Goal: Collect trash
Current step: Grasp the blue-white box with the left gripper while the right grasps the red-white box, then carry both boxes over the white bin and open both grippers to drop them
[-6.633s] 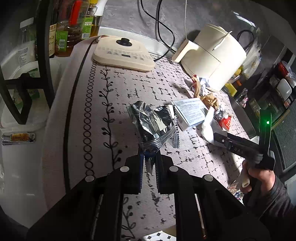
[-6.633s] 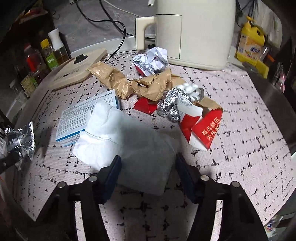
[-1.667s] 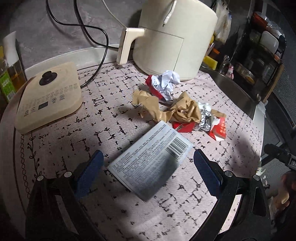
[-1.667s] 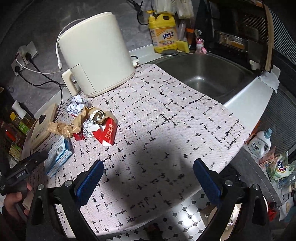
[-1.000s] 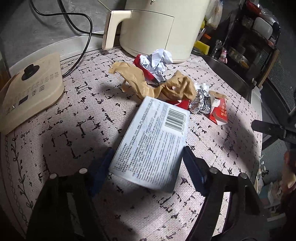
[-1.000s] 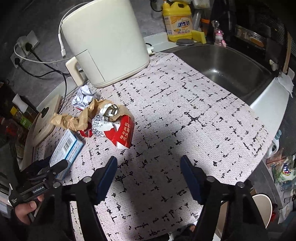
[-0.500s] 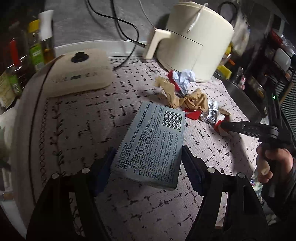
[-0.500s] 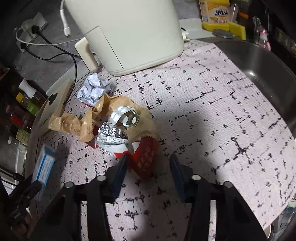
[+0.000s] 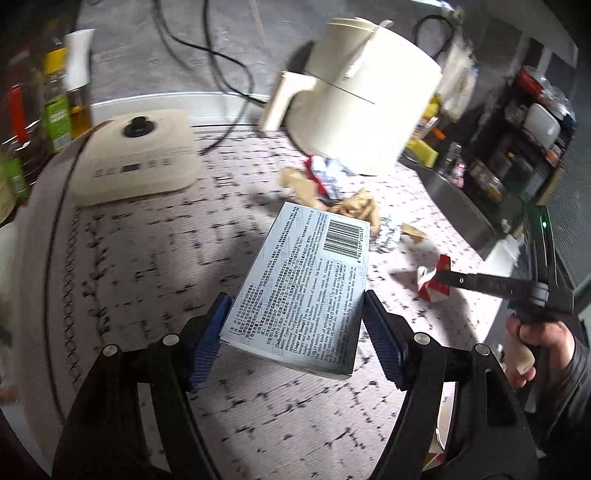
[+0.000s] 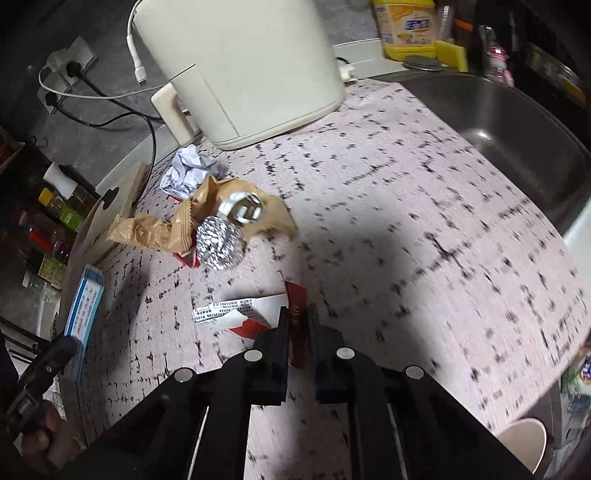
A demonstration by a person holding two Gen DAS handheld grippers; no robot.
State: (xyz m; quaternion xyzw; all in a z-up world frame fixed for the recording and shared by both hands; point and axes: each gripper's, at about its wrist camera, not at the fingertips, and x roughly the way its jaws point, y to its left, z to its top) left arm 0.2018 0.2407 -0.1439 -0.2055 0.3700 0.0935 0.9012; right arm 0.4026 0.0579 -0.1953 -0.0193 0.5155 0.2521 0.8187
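- Here a pale mat (image 10: 406, 229) printed with short black dashes covers the counter, and a steel sink (image 10: 517, 122) sits at its far right edge.
- A cream appliance (image 9: 369, 107) with a handle stands at the back of the mat, cords trailing behind it along a grey wall; a flat cream lid-like unit (image 9: 136, 162) with a black knob lies to the left, beside bottles (image 9: 59, 99).
- A yellow detergent jug (image 10: 406, 26) stands by the sink.
- The left gripper (image 9: 295, 332) is clamped on a grey-blue printed box (image 9: 306, 284) with a barcode, its blue pads pressed to the box's two long sides, the box held tilted above the mat.
- The right gripper (image 10: 297, 325) has just been closing and now pinches the red flap of a torn red-and-white carton (image 10: 258, 314), near the mat's front.
- Crumpled brown paper (image 10: 166, 225), a foil ball (image 10: 219, 243) and a white paper wad (image 10: 188, 170) lie bunched together just beyond the carton, in front of the appliance.
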